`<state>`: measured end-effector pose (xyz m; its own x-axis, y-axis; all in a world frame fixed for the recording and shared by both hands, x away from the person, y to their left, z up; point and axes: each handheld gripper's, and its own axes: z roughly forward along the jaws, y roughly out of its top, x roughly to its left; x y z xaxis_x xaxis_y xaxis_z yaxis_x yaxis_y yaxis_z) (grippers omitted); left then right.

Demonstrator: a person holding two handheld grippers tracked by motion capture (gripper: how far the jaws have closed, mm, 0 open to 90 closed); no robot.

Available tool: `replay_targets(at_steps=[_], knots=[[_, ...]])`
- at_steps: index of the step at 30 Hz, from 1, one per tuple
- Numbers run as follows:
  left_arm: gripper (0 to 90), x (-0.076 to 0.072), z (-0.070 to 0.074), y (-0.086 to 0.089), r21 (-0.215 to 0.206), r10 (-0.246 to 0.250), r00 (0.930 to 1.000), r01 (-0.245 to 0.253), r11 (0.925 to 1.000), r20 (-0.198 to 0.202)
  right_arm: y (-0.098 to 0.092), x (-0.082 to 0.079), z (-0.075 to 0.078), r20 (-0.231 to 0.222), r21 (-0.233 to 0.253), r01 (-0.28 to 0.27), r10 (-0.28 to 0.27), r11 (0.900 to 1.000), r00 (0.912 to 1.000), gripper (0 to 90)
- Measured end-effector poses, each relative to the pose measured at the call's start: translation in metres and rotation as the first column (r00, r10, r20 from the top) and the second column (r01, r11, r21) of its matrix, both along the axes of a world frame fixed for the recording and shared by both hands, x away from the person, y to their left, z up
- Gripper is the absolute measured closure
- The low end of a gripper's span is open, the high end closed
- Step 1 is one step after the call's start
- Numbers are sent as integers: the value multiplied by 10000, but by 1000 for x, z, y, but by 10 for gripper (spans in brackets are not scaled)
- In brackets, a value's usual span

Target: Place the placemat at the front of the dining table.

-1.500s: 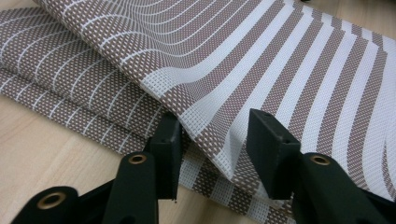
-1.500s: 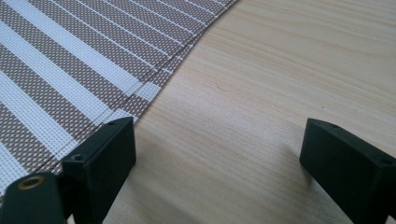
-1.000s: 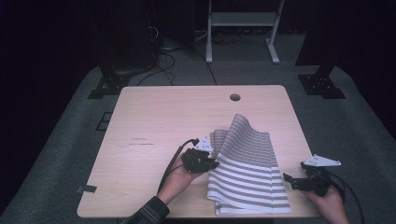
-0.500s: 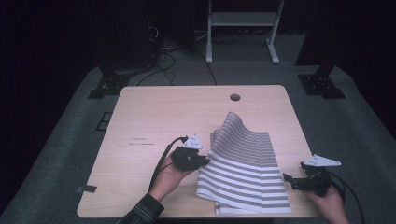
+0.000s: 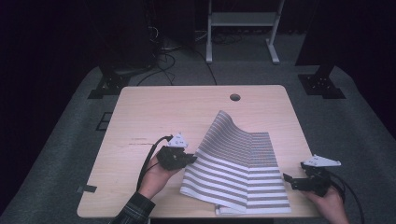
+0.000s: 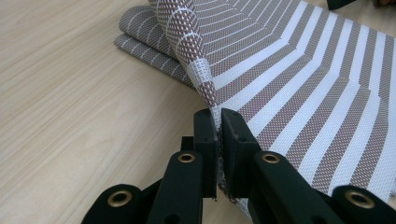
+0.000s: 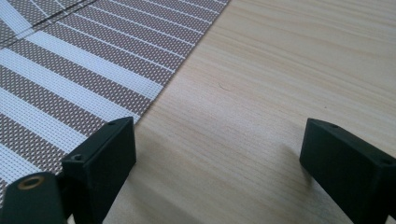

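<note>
The wooden table [image 5: 154,121] is the big thing here, pale and bare over its whole far half and its left part, with a small round hole [image 5: 235,97] near its far edge, so there is plenty of open board to move across on that side. On the table's near right part lies the striped mat [image 5: 243,172], grey and white bands, a woven mesh, with its near edge lying almost at the table's near edge and its right edge set in from the table's right edge, leaving a strip of bare wood there. The mat's left part is lifted off the table and curls up and over, while a folded lower layer lies flat under it. The left gripper [image 6: 217,122] has its jaws pinched tight on that lifted edge, at the mat's left side. The right gripper [image 7: 219,154] sits low over the bare strip by the mat's right edge, jaws spread wide, one over the mat's edge and the other over the wood, holding nothing. Beyond the table, grey carpet runs to a dark back wall, with a white metal frame [image 5: 243,28] and loose cables [image 5: 163,56] on the floor past the table's far edge.
</note>
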<state>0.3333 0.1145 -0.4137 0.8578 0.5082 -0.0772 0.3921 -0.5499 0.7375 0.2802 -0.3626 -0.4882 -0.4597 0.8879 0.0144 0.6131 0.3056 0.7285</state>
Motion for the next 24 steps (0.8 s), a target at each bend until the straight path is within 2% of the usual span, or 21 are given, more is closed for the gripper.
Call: replay_targets(at_steps=[7,24], knots=[[855,-1,2,8,63,108,9999,-108,9999,28,0,0,0,-3,-5,-2,2,10000,10000,93],[855,-8,-6,49,226,942,9954,-938,9953,-182,0,0,0,-1,0,-10,10,10000,10000,93]])
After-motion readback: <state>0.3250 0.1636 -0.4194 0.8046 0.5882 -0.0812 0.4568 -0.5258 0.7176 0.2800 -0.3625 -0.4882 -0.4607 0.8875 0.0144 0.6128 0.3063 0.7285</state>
